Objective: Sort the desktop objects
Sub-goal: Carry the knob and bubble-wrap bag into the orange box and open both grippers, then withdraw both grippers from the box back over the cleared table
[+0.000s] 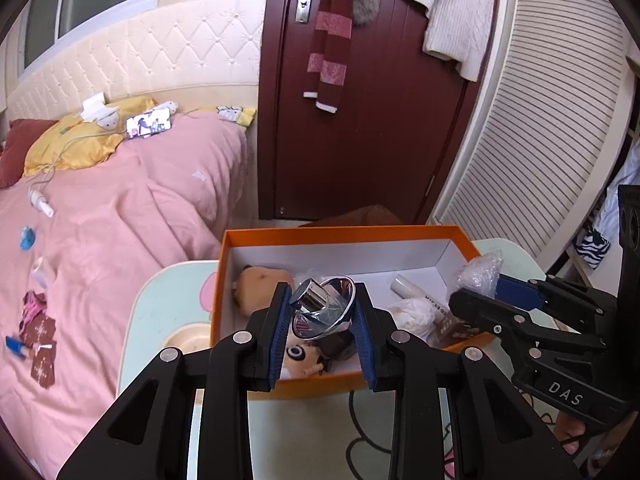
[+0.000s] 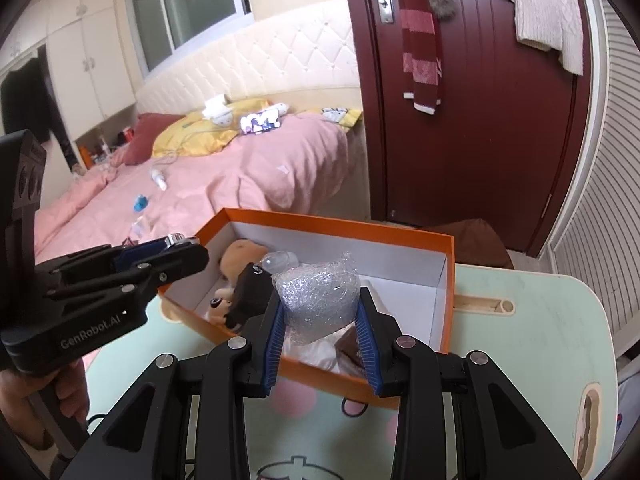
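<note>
An orange box [image 1: 256,236] with a white inside stands on a pale green table [image 1: 160,288]. Over its near end my left gripper [image 1: 322,304] is shut on a shiny chrome funnel-shaped piece [image 1: 320,312]. To the right, my right gripper [image 2: 322,308] is shut on a wad of clear bubble wrap [image 2: 316,292], held over the box [image 2: 400,236]. Inside lie a brown plush toy [image 1: 260,284], a doll with big eyes [image 1: 300,356], a white tube [image 1: 412,292] and crumpled white paper [image 1: 412,312]. The left gripper [image 2: 182,248] shows at the left of the right wrist view.
A bed with a pink cover [image 1: 120,216] lies left of the table, strewn with a phone [image 1: 149,122], a cable and small items. A dark red door [image 1: 360,120] with hanging scarf and sweater stands behind. A slatted wardrobe door [image 1: 540,140] is at right.
</note>
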`<action>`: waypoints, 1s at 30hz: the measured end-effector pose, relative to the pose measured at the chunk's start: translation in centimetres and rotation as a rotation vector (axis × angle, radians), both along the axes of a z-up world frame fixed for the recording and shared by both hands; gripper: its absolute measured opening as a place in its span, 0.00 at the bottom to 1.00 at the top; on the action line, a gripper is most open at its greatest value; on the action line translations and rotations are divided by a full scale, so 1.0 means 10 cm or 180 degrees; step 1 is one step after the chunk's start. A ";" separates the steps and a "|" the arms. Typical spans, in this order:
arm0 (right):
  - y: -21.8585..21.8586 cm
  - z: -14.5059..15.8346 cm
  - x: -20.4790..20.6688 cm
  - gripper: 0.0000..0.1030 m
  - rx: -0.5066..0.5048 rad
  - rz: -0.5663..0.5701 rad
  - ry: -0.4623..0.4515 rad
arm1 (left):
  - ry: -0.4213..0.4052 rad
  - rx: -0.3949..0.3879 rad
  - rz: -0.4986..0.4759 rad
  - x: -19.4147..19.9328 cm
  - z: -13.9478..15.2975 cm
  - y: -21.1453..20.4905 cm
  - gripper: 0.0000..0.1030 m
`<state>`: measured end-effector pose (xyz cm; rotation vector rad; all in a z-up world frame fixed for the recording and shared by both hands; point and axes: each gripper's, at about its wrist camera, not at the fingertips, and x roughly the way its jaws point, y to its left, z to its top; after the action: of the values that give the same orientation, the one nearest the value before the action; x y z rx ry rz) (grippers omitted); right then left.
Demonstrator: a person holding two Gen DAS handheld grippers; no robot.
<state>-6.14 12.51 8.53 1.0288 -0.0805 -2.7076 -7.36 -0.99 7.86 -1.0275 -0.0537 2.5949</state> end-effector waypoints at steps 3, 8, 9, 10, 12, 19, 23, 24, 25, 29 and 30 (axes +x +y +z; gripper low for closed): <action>-0.01 -0.03 -0.09 0.32 -0.0003 0.0001 -0.0039 | -0.0047 0.0013 -0.0003 -0.08 -0.05 0.01 0.31; 0.02 -0.06 -0.16 0.32 -0.0042 0.0000 -0.0092 | -0.0120 0.0011 -0.0011 -0.19 -0.12 0.04 0.31; 0.01 -0.07 -0.19 0.32 -0.0052 -0.0006 -0.0096 | -0.0134 0.0007 -0.0014 -0.21 -0.13 0.05 0.31; 0.03 -0.07 -0.18 0.32 -0.0063 -0.0021 -0.0086 | -0.0148 0.0002 -0.0017 -0.23 -0.14 0.06 0.31; 0.05 -0.07 -0.18 0.33 -0.0085 -0.0052 -0.0064 | -0.0195 -0.0025 -0.0022 -0.28 -0.16 0.09 0.34; 0.12 -0.06 -0.16 0.60 -0.0164 -0.0157 0.0013 | -0.0120 -0.0012 0.0127 -0.21 -0.18 0.04 0.69; 0.16 -0.08 -0.11 0.60 -0.0198 -0.0183 0.0003 | -0.0198 0.0007 0.0166 -0.12 -0.21 -0.04 0.69; 0.17 -0.09 -0.10 0.60 -0.0204 -0.0181 -0.0013 | -0.0209 0.0002 0.0176 -0.09 -0.21 -0.05 0.69; 0.18 -0.10 -0.08 0.60 -0.0210 -0.0178 -0.0029 | -0.0225 -0.0010 0.0191 -0.05 -0.22 -0.07 0.69; 0.15 -0.12 0.05 0.60 -0.0170 -0.0138 -0.0112 | -0.0272 -0.0087 0.0249 0.10 -0.21 -0.10 0.69; 0.14 -0.11 0.09 0.60 -0.0168 -0.0137 -0.0121 | -0.0244 -0.0140 0.0265 0.15 -0.19 -0.09 0.69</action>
<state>-5.27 13.87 7.41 1.0753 -0.1817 -2.7089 -5.84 -1.90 5.95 -1.1637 -0.0599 2.6412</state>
